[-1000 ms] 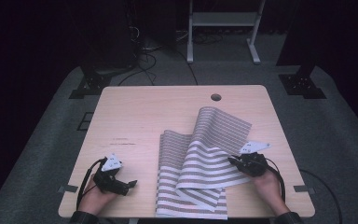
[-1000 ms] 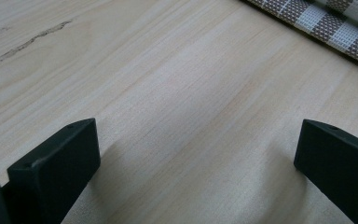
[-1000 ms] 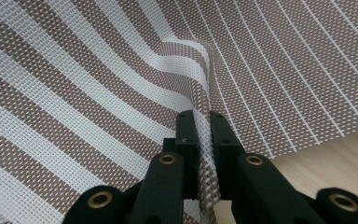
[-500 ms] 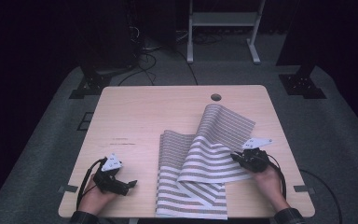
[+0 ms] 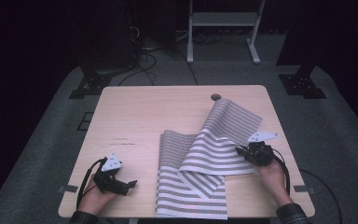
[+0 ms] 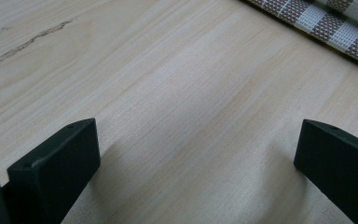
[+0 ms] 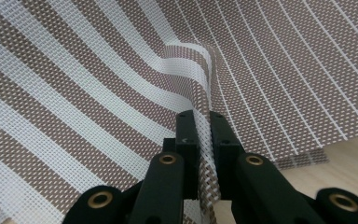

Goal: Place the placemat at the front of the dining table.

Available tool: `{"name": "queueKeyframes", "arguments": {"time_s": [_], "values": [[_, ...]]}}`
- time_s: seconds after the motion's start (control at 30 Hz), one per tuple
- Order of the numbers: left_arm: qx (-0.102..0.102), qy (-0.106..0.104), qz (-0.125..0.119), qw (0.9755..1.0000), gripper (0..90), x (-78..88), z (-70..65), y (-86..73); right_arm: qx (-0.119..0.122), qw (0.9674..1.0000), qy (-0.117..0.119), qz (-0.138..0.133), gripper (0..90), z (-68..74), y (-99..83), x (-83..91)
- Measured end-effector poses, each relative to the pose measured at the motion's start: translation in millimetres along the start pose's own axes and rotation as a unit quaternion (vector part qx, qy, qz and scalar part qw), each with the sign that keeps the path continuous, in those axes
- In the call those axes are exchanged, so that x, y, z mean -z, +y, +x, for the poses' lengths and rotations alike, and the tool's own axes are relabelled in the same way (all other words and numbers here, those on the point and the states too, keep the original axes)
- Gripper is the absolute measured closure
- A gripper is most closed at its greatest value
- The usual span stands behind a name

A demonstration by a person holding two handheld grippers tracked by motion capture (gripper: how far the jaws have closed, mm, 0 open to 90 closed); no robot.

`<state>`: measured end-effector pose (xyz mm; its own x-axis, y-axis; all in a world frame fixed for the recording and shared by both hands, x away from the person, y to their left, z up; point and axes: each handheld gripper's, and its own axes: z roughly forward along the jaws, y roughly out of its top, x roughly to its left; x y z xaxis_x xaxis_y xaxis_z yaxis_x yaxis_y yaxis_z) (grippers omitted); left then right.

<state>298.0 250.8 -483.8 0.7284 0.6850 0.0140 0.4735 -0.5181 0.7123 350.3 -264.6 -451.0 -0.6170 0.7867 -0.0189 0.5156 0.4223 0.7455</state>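
A brown-and-white striped woven mat (image 5: 200, 163) lies on the wooden table (image 5: 144, 116), its right part folded and lifted off the surface. My right gripper (image 5: 238, 151) is shut on the mat's edge at the right. In the right gripper view the jaws pinch a raised fold of the striped mat (image 7: 121, 93) at my right gripper (image 7: 204, 116). My left gripper (image 5: 131, 184) rests near the table's front left corner, open, with bare wood between its fingers (image 6: 56, 158). A strip of the mat (image 6: 335, 28) shows at the top right of the left gripper view.
A round cable hole (image 5: 216, 97) sits near the table's far edge. Dark floor, cables and a white stand frame (image 5: 221, 28) lie beyond the table. The front edge of the table is close to both hands.
My right gripper has moved right and slightly away from me with the mat's edge, drawing the folded flap wider. The left gripper has stayed put.
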Motion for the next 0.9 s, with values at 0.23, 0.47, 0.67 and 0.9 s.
{"name": "queueKeyframes", "arguments": {"time_s": [0.23, 0.47, 0.67, 0.9], "values": [[0.001, 0.000, 0.000, 1.0000, 0.0, 0.0, -0.1, 0.0, -0.010, 0.9999, -0.006, -0.003, 84.5, -13.8, 4.6, 0.0], [0.001, 0.000, 0.000, 1.0000, 0.0, 0.0, -0.1, 0.0, -0.017, 0.9996, -0.020, -0.010, 84.6, -27.6, 9.3, -1.9], [0.001, 0.000, 0.000, 1.0000, 0.0, 0.0, -0.1, 0.0, -0.028, 0.9993, -0.023, -0.010, 84.6, -40.0, 13.8, -4.7], [0.001, 0.000, 0.000, 1.0000, 0.0, 0.0, -0.1, 0.0, -0.039, 0.9989, -0.025, -0.007, 84.5, -50.5, 18.6, -11.7]]}}
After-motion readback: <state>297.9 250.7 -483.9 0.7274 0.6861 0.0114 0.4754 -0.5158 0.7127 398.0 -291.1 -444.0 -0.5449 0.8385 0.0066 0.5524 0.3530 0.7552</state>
